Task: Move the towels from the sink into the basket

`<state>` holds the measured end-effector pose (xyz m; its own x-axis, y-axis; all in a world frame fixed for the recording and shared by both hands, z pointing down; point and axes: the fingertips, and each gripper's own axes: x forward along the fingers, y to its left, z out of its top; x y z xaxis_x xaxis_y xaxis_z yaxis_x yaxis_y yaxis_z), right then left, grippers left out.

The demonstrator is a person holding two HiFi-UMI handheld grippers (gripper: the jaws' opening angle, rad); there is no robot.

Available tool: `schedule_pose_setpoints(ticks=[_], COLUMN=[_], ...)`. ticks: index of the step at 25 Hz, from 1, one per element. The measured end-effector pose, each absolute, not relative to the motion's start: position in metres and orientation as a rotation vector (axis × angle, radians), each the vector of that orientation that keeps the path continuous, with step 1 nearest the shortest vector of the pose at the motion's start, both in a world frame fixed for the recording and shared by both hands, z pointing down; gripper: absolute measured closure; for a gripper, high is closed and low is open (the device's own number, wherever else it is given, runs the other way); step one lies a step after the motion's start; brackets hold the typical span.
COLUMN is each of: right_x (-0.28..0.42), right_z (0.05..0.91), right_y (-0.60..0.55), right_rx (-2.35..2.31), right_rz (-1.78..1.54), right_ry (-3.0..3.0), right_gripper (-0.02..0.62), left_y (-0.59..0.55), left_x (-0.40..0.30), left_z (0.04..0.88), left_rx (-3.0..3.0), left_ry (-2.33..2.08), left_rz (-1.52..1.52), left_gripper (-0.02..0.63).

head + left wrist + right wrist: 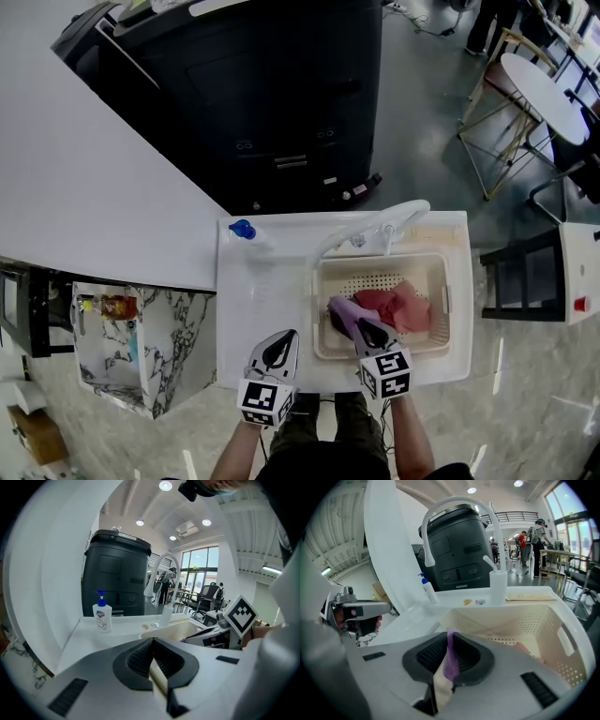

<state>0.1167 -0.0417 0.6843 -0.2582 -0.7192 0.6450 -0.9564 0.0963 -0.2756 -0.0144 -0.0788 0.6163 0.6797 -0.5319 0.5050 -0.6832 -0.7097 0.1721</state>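
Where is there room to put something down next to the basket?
The bare white counter left of the basket is free, from the soap bottle down to the left gripper. Inside the basket, the back left corner is bare. Its front and right are crowded: the red towel, plus the purple towel pinched in the right gripper.

I've got my right tongs (pixel 449 643) pinched tight on a purple towel (pixel 451 665), cream perforated basket (pixel 562 634) just ahead, white faucet (pixel 459 499) arching behind, soap bottle (pixel 428 590) further left.
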Motion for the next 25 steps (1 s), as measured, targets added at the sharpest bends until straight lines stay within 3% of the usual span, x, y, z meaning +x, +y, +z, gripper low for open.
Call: schedule_pose_setpoints(ticks=[5, 10, 25], right_x=[0.12, 0.122, 0.123], right_z=[0.678, 0.67, 0.644], right_y=[-0.042, -0.043, -0.039], right_rx=[1.682, 1.719, 1.789], right_rz=[0.919, 0.893, 0.816], right_ry=[-2.021, -2.048, -2.045], right_gripper=[0.536, 0.414, 0.405], left_y=[-0.078, -0.075, -0.07], left_x=[-0.013, -0.012, -0.017], left_z=[0.615, 0.613, 0.594], left_rx=[2.55, 2.556, 2.592], left_ry=[-0.947, -0.945, -0.952], left_rz=[0.608, 0.604, 0.562], left_gripper=[0.603, 0.603, 0.603])
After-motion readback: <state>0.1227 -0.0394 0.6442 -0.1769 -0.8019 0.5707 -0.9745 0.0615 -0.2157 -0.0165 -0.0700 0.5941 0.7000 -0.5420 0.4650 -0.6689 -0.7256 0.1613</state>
